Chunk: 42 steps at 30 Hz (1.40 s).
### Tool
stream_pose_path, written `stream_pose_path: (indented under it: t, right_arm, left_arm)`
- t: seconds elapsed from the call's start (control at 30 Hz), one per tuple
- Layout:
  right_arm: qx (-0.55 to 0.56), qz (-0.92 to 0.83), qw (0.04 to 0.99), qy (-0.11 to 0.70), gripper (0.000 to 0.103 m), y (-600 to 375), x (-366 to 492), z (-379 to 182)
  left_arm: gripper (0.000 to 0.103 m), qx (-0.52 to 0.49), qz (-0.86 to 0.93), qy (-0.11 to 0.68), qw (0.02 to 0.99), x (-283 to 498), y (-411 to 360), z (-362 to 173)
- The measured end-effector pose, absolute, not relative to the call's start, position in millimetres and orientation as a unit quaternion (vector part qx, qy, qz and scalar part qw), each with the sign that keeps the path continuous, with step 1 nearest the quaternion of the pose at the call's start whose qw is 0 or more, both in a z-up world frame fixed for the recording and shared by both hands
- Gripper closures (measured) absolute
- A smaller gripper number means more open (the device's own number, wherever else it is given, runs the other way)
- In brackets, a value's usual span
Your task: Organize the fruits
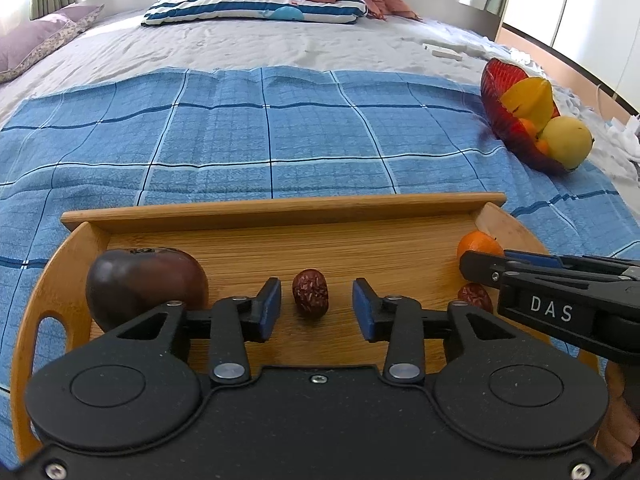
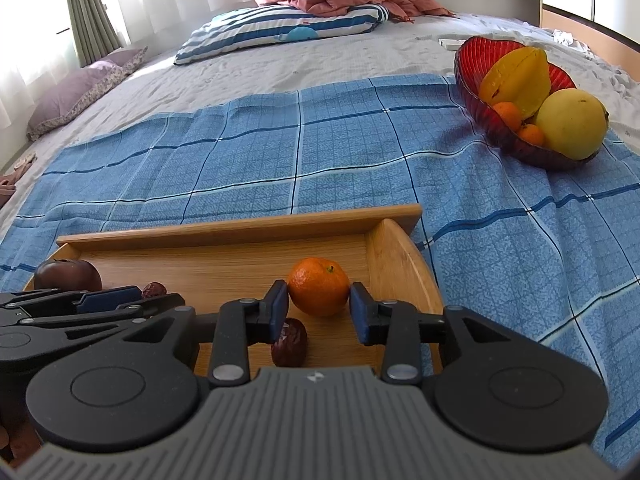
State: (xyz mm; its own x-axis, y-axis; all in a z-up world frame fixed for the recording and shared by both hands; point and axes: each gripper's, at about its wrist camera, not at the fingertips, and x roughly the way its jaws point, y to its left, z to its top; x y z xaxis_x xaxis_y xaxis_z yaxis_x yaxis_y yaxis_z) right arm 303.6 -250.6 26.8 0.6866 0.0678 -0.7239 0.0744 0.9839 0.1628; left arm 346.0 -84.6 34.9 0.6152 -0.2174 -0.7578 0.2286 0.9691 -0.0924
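Wrinkled date (image 1: 310, 293) lies lengthwise between left claw (image 1: 316, 309).

Tray's (image 1: 280, 208) back wall blocks fwd; plum (image 1: 144, 284) crowds left, blue cloth (image 1: 280, 136) beyond open.

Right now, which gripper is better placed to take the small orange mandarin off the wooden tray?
Right. The right gripper is open with its blue pads either side of the small orange mandarin. The left gripper is open facing a wrinkled dark-red date mid-tray.
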Motion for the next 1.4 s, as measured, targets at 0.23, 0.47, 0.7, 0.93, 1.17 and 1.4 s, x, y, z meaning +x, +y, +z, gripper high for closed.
stream_pose_path:
  t: [0.23,0.47,0.7,0.93,1.17,1.4]
  right_arm:
    - [0.083,-0.001,0.918,0.389,0.052,-248,298,30]
    - [0.072,-0.002,0.925,0.373,0.038,-244,288,42]
    - [0.069,-0.008,0.930,0.360,0.028,-245,276,50]
    - [0.071,-0.016,0.936,0.345,0.019,-247,262,60]
    - [0.052,-0.031,0.942,0.329,0.012,-240,247,68]
    - [0.048,-0.039,0.947,0.315,0.007,-235,233,71]
  left_arm:
    - [0.055,0.008,-0.123,0.415,0.901,342,-83,39]
    - [0.041,0.007,-0.127,0.406,0.905,333,-80,47]
    - [0.030,0.008,-0.122,0.396,0.910,321,-72,57]
    - [0.009,0.003,-0.121,0.384,0.915,304,-61,71]
    - [0.008,0.014,-0.113,0.373,0.921,287,-54,80]
    - [0.007,0.021,-0.111,0.367,0.923,271,-47,84]
